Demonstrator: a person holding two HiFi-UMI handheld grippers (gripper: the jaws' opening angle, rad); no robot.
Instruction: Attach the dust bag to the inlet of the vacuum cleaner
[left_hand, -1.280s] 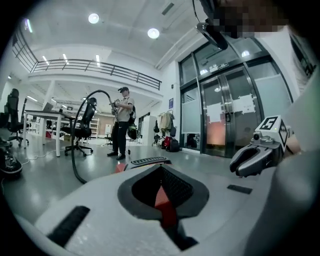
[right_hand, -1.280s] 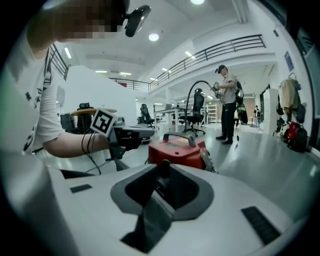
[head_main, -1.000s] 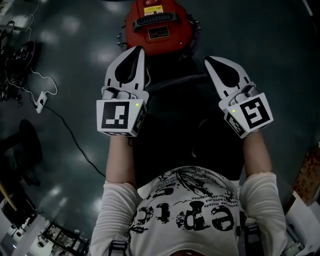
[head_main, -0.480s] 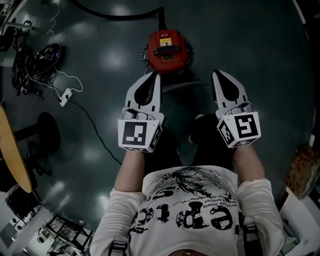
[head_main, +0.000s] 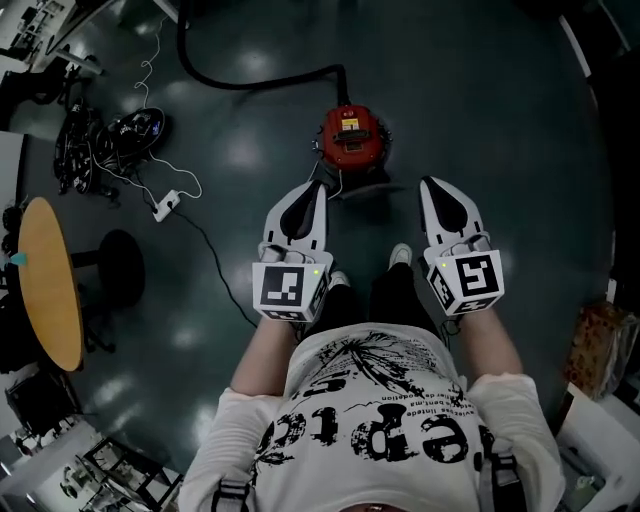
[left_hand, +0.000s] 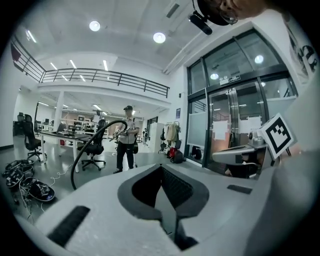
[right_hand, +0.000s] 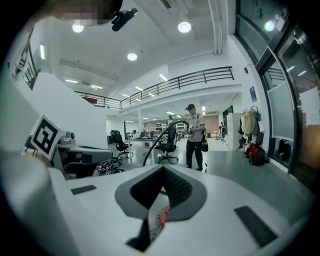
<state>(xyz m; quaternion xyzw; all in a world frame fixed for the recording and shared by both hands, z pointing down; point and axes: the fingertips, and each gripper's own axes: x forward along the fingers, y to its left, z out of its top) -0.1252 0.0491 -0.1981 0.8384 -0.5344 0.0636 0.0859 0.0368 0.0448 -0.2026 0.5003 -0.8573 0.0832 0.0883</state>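
The red canister vacuum cleaner (head_main: 350, 138) stands on the dark floor ahead of my feet, with its black hose (head_main: 250, 80) curving off to the upper left. No dust bag shows in any view. My left gripper (head_main: 318, 185) is held at waist height, pointing at the vacuum from well short of it, shut on nothing. My right gripper (head_main: 428, 182) is level with it on the right, also shut and empty. In the left gripper view the left gripper (left_hand: 161, 167) points out across the hall. A red sliver of the vacuum (right_hand: 161, 215) shows under the right gripper (right_hand: 162, 169).
A round wooden table (head_main: 50, 285) and a black stool (head_main: 115, 265) stand at the left. A power strip (head_main: 166, 206) and a heap of cables (head_main: 105, 140) lie on the floor. A cardboard box (head_main: 600, 345) sits at the right. A person (left_hand: 128, 137) stands far off holding the hose.
The head view has risen, so the vacuum now looks smaller and farther off. Both grippers have drawn back from the vacuum toward my body and stayed shut.
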